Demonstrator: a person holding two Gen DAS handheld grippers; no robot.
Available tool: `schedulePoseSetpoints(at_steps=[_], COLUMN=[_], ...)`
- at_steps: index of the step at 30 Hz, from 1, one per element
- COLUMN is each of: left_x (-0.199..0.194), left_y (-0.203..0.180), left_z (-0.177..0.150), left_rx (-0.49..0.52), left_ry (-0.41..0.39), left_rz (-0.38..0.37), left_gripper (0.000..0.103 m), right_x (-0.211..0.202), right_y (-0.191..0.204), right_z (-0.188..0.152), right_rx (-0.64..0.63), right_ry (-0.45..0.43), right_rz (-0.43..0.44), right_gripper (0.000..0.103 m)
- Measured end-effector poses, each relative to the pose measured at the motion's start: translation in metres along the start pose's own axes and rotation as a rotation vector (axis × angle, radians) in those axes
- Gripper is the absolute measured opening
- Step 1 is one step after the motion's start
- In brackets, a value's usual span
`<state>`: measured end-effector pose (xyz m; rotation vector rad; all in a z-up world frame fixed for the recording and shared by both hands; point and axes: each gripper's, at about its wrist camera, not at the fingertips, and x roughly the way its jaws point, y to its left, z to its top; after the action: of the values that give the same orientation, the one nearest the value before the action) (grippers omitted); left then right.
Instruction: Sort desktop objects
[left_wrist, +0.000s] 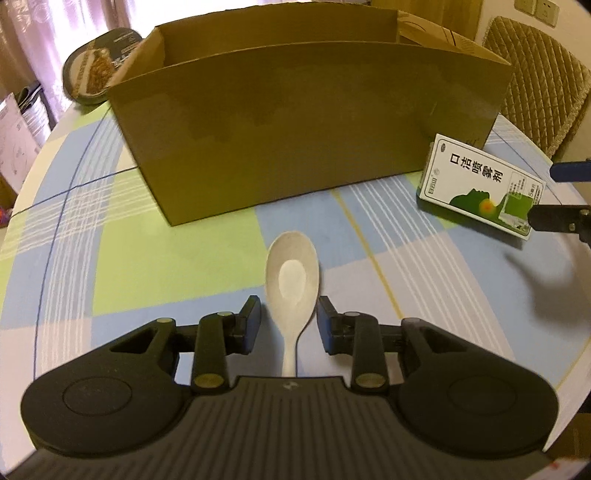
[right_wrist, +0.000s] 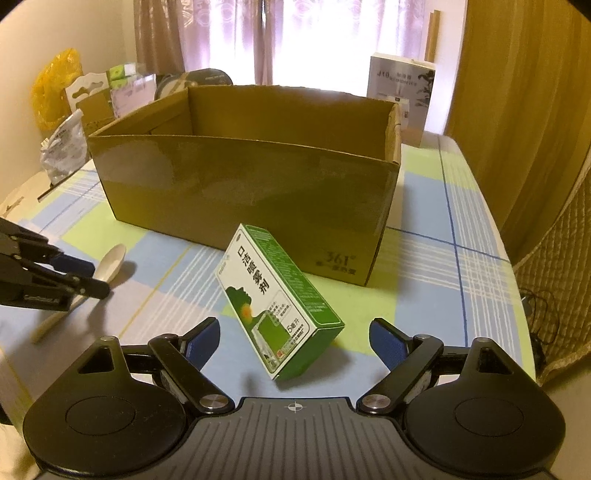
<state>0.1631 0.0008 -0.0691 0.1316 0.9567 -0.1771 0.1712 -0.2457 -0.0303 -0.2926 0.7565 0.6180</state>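
Where each hand-held gripper gapes: spoon (left_wrist: 291, 284) between left (left_wrist: 290, 319), green box (right_wrist: 275, 299) between right (right_wrist: 293, 341).

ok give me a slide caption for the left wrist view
Open left gripper straddling a white plastic spoon before a brown cardboard box.

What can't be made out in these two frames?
- Cardboard box floor: its front wall hides it in both views.
- Spoon handle end: covered by the left gripper body.
- Spray carton small print: too small to read.
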Motion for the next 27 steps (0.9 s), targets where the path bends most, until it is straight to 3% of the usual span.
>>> schedulePoseSetpoints(at_steps=[8,17,27], left_x=[0.005,0.005,0.004], left_y=[0.001,0.003,0.004], left_z=[0.003,0.006,0.005], left_rx=[0.023,0.004,0.002], left_ry=[-0.018,0.003,0.001], left_rz=[-0.009,-0.032,-0.037], left_gripper=[0.030,0.027,0.027], right_x=[0.005,0.014,0.041], right_y=[0.004,0.035,0.035], right_z=[0.002,0.007,0.009], right_rx=[-0.050,-0.280,-0.248], right_ry=[-0.009,-0.047,0.024], right_rz=[-0.004,-0.007,0.048], right_gripper=[0.087,0.087,0.087])
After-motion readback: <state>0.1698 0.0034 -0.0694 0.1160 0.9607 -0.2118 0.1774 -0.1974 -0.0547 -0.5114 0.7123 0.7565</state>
